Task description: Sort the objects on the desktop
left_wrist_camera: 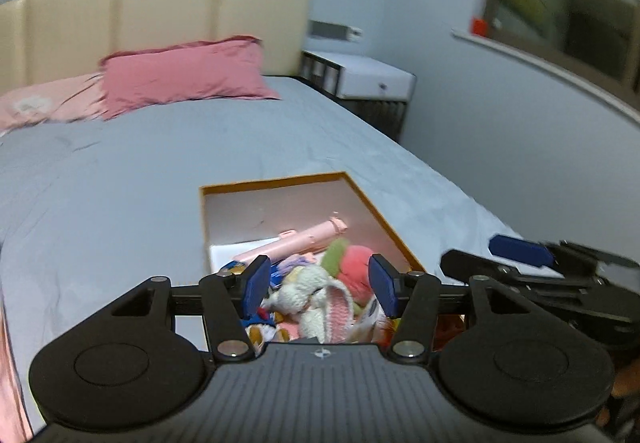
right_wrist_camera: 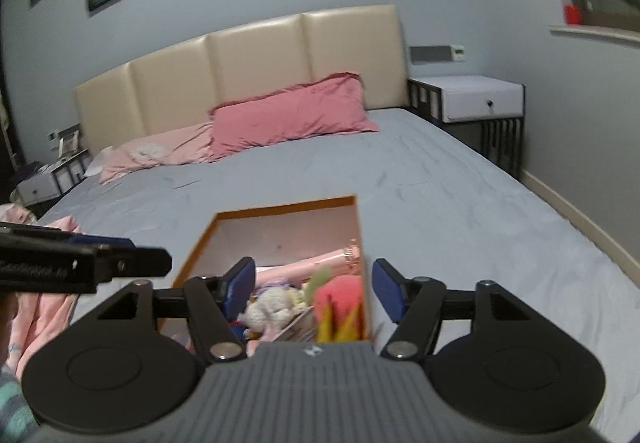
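The left gripper (left_wrist_camera: 320, 285) hangs above the near end of the box (left_wrist_camera: 362, 189) with its blue pads spread wide and nothing between them; the right gripper (right_wrist_camera: 314, 289) does likewise from the other side, jaws released and empty. Below both lies the heap already sorted: a white knitted toy (left_wrist_camera: 310, 293), a pink and green plush (left_wrist_camera: 352, 263) and a long pink case (left_wrist_camera: 296, 243) leaning across the pile, all inside the orange-rimmed box, which rests on the grey bedsheet (left_wrist_camera: 140, 179).

Judging by this, the drop is done and the step in hand is clearing away. Doing it well means lifting straight off the pile before swinging aside (the knit could snag a pad), keeping the two grippers apart since they sit just beside each other, and not nudging the box rim.
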`<act>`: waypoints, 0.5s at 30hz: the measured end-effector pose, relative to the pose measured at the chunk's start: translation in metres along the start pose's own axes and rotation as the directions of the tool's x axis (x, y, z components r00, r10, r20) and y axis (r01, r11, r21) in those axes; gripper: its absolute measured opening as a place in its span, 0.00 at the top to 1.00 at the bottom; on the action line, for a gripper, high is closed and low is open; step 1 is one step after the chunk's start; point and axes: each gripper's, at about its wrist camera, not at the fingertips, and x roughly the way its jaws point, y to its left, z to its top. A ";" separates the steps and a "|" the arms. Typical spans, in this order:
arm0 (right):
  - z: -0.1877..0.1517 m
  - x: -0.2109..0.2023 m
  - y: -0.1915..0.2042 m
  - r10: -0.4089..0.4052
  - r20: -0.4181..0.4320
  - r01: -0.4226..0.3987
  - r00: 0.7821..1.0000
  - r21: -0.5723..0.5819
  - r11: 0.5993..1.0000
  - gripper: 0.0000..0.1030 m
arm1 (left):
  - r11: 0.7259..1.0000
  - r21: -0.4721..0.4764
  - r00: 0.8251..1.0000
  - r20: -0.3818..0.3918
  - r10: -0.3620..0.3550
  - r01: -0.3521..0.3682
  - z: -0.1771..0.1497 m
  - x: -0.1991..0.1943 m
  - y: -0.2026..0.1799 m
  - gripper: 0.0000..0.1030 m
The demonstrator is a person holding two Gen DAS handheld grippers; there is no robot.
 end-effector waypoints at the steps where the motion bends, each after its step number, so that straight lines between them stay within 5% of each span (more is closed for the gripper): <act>1: -0.001 -0.002 0.004 0.008 -0.003 -0.008 1.000 -0.013 1.000 0.31 | 1.000 -0.012 1.000 0.006 0.012 -0.011 -0.003 -0.002 0.003 0.32; 8: -0.024 0.002 0.024 0.007 -0.054 -0.012 0.999 -0.101 0.995 0.31 | 0.993 0.031 0.993 0.034 0.114 -0.116 -0.034 0.002 0.003 0.14; 15: -0.045 0.023 0.018 -0.016 -0.144 0.002 0.989 -0.102 0.995 0.31 | 0.989 0.057 0.989 -0.049 0.140 -0.137 -0.057 0.017 0.005 0.14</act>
